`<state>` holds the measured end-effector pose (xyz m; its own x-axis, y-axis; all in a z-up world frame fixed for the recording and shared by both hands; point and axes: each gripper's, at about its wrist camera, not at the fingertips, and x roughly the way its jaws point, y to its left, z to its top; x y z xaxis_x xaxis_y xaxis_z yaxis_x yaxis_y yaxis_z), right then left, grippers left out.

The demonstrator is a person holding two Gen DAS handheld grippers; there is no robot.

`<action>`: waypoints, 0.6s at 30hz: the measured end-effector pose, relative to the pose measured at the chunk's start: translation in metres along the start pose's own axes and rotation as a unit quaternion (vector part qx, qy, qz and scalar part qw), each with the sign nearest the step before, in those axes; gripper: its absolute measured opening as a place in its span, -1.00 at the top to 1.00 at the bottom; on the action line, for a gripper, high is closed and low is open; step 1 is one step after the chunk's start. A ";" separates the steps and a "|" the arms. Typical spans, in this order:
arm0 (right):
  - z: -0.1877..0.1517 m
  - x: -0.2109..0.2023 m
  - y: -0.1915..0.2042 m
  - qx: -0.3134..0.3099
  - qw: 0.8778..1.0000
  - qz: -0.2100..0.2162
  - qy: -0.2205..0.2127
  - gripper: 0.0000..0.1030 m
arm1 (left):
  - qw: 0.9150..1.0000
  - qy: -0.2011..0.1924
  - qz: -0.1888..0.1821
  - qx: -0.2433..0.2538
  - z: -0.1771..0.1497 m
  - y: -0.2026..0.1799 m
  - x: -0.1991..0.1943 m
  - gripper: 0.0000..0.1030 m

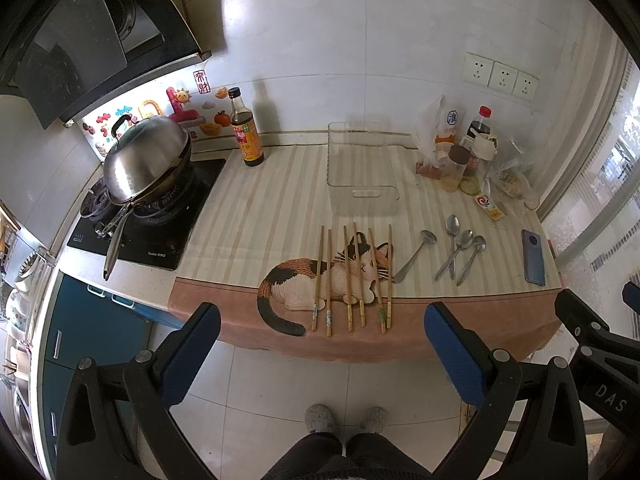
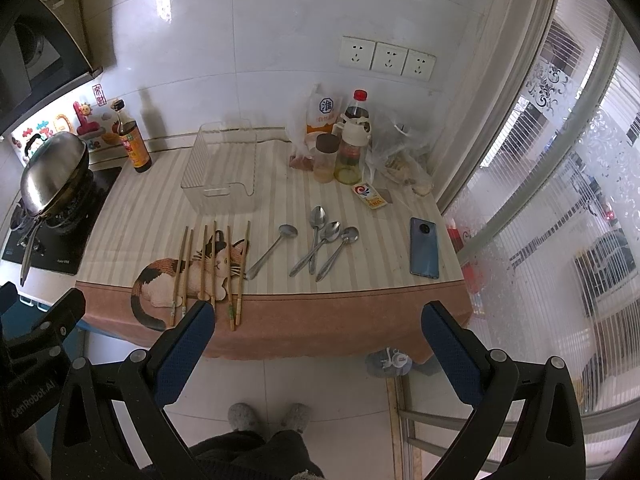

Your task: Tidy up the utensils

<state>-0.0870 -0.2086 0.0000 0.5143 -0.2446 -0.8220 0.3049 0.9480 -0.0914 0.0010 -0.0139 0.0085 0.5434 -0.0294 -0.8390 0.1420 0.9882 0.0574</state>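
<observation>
I see the clear bin (image 1: 362,168) sitting empty at the back of the table (image 1: 248,216). Six chopsticks (image 1: 352,276) and four spoons (image 1: 456,248) lie in front. My left gripper (image 1: 320,344) and right gripper (image 2: 318,340) are both spread wide, holding nothing. I think nothing is sorted yet, so next I reach down and pinch one.

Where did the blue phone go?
In both views the blue phone lies flat near the counter's right edge by the window, right of the spoons.
</observation>
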 end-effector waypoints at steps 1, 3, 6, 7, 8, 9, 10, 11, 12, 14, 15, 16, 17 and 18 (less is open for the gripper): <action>0.000 0.000 0.000 0.000 1.000 0.000 0.000 -1.00 | 1.000 0.000 0.001 0.000 -0.001 0.000 0.000 -1.00; 0.001 0.000 -0.001 0.000 1.000 0.000 0.000 -1.00 | 1.000 -0.001 0.000 0.000 0.000 0.000 0.000 -1.00; 0.003 -0.002 -0.001 0.001 1.000 0.000 -0.001 -1.00 | 1.000 -0.001 0.000 0.001 0.001 -0.001 -0.001 -1.00; 0.003 -0.002 0.000 0.000 1.000 -0.001 -0.001 -1.00 | 1.000 -0.002 0.000 0.001 0.002 -0.002 -0.003 -1.00; 0.003 -0.002 0.000 0.000 1.000 -0.001 -0.001 -1.00 | 1.000 -0.002 0.000 0.001 0.004 -0.003 -0.005 -1.00; 0.004 -0.002 -0.001 0.000 1.000 0.000 -0.001 -1.00 | 1.000 -0.003 0.001 0.001 0.004 -0.003 -0.006 -1.00; 0.005 -0.004 0.000 0.000 1.000 -0.001 -0.001 -1.00 | 1.000 -0.003 0.001 0.001 0.005 -0.003 -0.006 -1.00; 0.004 -0.003 0.000 -0.001 1.000 -0.001 -0.002 -1.00 | 1.000 -0.004 0.001 0.001 0.007 -0.005 -0.007 -1.00; 0.003 -0.003 0.000 -0.001 1.000 -0.001 -0.001 -1.00 | 1.000 -0.004 0.001 0.001 0.007 -0.005 -0.008 -1.00; 0.004 -0.003 0.000 -0.001 1.000 -0.001 -0.001 -1.00 | 1.000 -0.003 0.001 0.001 0.007 -0.004 -0.007 -1.00; 0.004 -0.003 -0.001 -0.001 1.000 -0.001 -0.002 -1.00 | 1.000 -0.003 0.001 0.001 0.007 -0.004 -0.008 -1.00; 0.003 -0.003 0.000 0.000 1.000 -0.001 -0.002 -1.00 | 1.000 -0.004 0.001 0.001 0.006 -0.004 -0.007 -1.00; 0.001 -0.002 0.000 0.000 1.000 -0.001 -0.002 -1.00 | 1.000 -0.004 0.001 0.001 0.006 -0.004 -0.008 -1.00; 0.001 -0.002 0.000 0.000 1.000 -0.001 -0.002 -1.00 | 1.000 -0.004 0.001 0.001 0.006 -0.004 -0.007 -1.00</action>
<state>-0.0873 -0.2082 0.0025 0.5166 -0.2473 -0.8197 0.3060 0.9475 -0.0929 0.0012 -0.0180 0.0177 0.5510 -0.0282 -0.8340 0.1423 0.9880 0.0606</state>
